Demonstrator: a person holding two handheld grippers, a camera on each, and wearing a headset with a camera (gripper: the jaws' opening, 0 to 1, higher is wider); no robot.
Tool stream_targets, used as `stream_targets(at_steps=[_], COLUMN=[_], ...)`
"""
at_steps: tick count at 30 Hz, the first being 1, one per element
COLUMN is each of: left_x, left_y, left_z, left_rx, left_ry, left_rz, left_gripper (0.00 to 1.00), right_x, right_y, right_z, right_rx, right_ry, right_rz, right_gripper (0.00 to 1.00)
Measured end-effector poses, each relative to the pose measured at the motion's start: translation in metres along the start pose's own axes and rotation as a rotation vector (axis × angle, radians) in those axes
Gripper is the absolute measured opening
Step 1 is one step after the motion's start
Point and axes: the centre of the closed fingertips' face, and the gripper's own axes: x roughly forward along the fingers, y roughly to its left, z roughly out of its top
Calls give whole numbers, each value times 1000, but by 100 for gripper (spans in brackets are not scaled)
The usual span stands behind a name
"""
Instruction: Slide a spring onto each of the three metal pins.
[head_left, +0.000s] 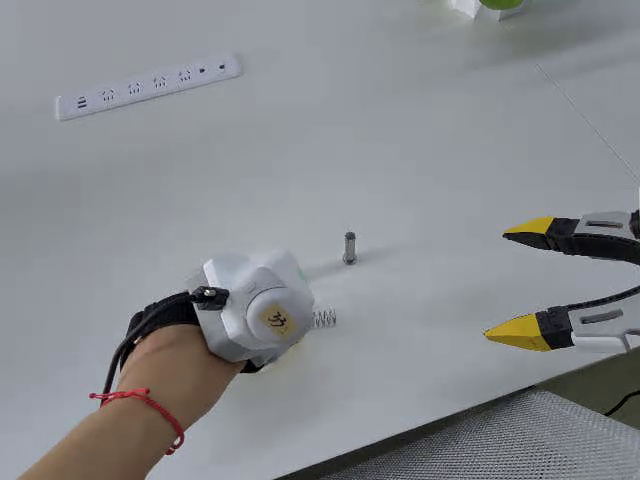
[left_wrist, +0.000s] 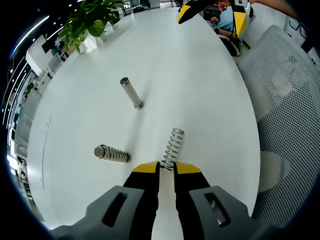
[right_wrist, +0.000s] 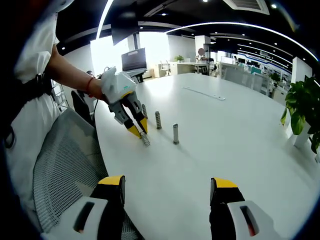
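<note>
The left tongs (left_wrist: 167, 168) are pinched nearly together on the near end of a spring (left_wrist: 173, 146). The rest of the spring juts forward from them, tilted low toward the white surface (left_wrist: 200, 75), and whether its far end touches cannot be told. Ahead of these tongs and a little to their left in the left gripper view stands the bare pin (left_wrist: 131, 93), apart from the spring, with plain surface between the two. Nearer, just left of the tips, a second pin (left_wrist: 111, 153) already wears a spring around its shaft. In the right gripper view a third pin (right_wrist: 144, 110) stands close behind the left tongs, half covered by them and too small to judge whether it carries a spring.

The right tongs (right_wrist: 169, 182) hang wide apart, clamped on nothing, well off from the pins near the surface's edge and pointing toward the left tongs. In the head view the hand (head_left: 180, 355) and the white body of the left tongs cover the tips, leaving the spring's far end and the bare pin in sight.

A power strip (head_left: 150, 87) lies far beyond the left tongs. A potted plant (right_wrist: 300, 107) stands far to the right of the right tongs, and a mesh chair (right_wrist: 67, 165) sits at the surface's edge, below and left of them.
</note>
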Motion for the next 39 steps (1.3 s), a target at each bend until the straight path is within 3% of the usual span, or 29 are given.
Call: stream_targets(at_steps=[8, 16, 20, 25, 29, 39], left_x=[1, 2, 1, 2, 1, 0], left_y=[0, 0, -1, -4, -9, -14], left_z=[2, 2, 1, 1, 2, 3], left_rx=[75, 94, 12, -15, -75, -117], left_ry=[17, 31, 28, 17, 2, -13], left_rz=[2, 0, -6, -19, -36, -46], left_gripper=[7, 7, 7, 7, 7, 7], right_x=[1, 2, 3, 3, 5, 6], right_y=[0, -1, -1, -1, 0, 4], right_z=[0, 0, 0, 0, 1, 0], right_rx=[2, 6, 8, 8, 8, 9], right_ry=[-2, -5, -7, -6, -8, -8], right_rz=[-3, -6, -8, -7, -6, 0], right_gripper=[67, 67, 67, 66, 66, 66])
